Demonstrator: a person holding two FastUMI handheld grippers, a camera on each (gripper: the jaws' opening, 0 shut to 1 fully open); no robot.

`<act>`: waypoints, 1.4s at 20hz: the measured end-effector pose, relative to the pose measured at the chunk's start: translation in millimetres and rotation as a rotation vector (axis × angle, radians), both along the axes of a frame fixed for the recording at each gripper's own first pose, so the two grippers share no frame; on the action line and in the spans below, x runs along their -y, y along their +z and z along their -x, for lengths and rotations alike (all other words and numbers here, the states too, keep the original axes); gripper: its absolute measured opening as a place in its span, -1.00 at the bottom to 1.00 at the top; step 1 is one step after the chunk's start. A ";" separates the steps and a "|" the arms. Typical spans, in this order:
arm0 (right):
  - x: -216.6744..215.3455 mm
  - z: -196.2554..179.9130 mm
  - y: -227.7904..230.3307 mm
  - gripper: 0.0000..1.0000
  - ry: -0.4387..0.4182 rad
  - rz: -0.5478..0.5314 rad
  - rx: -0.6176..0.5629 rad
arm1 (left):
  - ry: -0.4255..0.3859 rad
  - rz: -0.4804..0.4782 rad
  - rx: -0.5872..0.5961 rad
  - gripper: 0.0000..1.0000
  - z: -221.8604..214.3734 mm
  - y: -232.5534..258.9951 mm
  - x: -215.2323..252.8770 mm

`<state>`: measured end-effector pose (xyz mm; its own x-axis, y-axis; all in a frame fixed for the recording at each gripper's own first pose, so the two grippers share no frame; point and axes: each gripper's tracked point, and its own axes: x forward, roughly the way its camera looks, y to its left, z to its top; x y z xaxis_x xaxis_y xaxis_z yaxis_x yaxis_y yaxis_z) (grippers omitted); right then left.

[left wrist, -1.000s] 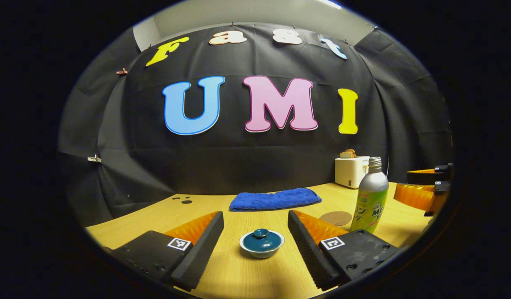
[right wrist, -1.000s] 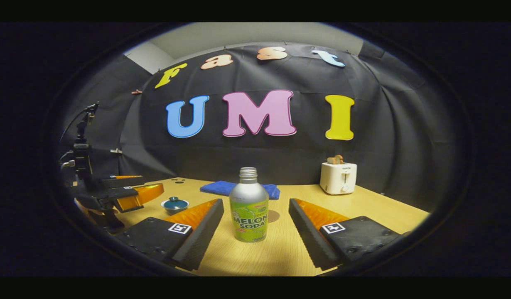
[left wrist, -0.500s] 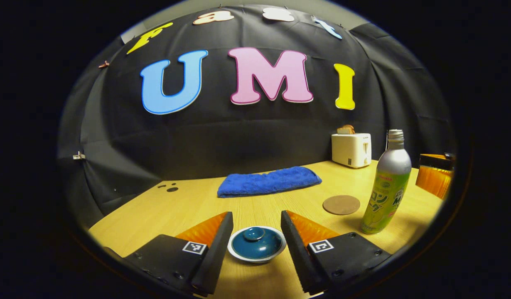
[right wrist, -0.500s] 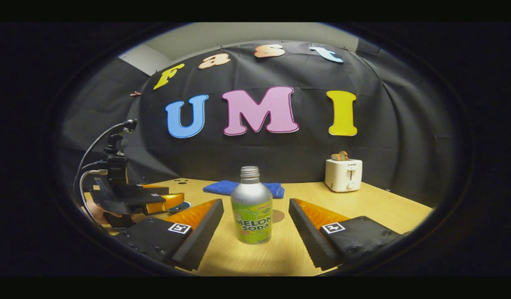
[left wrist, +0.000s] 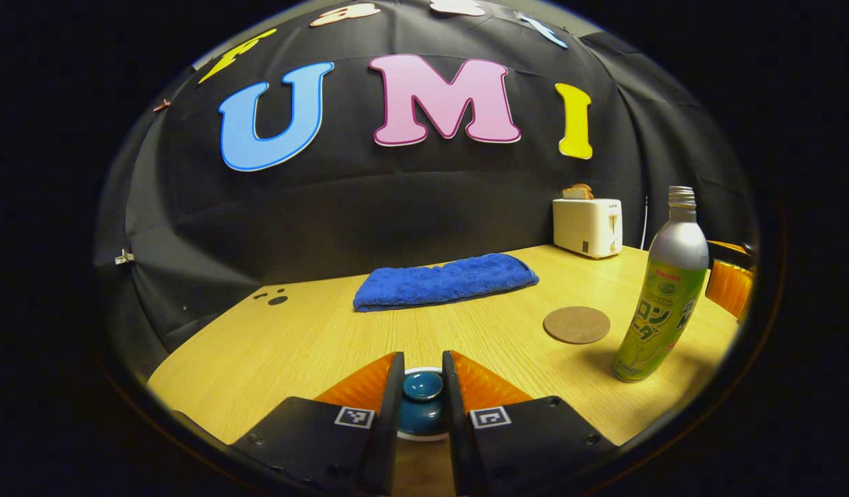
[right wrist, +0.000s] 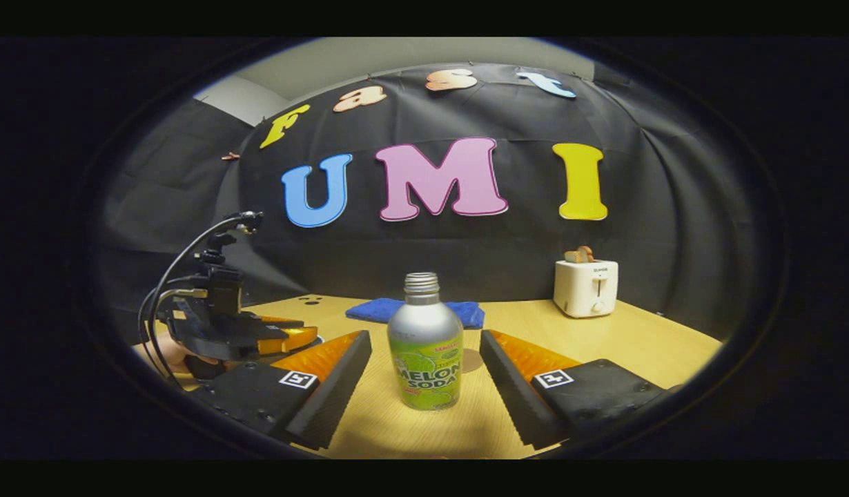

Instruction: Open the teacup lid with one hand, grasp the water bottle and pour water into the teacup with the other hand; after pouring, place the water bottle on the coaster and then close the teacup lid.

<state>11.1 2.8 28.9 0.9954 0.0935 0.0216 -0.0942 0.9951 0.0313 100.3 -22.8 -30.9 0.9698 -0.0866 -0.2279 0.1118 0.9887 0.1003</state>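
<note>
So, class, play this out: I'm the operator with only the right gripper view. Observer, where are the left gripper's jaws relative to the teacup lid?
Observer: In the left gripper view, the left gripper has its jaws narrowed either side of the knob of the dark teal ceramic lid; whether they press it, I cannot tell.
Operator: And the coaster? The bottle hides most of it from me.
Observer: The round brown cork coaster lies bare, apart from the silver-and-green soda bottle.

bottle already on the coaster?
No: in the left gripper view the bottle stands on the bare table beside the coaster, which has nothing on it.
</note>
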 end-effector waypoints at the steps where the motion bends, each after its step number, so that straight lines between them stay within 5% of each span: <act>1: 0.3 -0.5 -0.7 0.96 -0.001 0.003 -0.003 | 0.003 0.001 0.006 -0.28 3.6 1.5 0.0; 16: -4.7 -3.0 1.5 0.96 -0.029 0.041 -0.002 | 0.067 0.081 0.198 -0.43 33.4 55.9 -28.6; 28: -2.9 -47.7 -22.5 0.93 -0.076 0.074 -0.082 | 0.100 0.065 0.251 -0.43 72.9 67.3 -62.6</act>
<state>58.9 5.8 6.4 0.9978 0.0160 -0.0645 -0.0185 0.9991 -0.0379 27.5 39.8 36.4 0.9997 0.0054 0.0237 -0.0065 0.9988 0.0486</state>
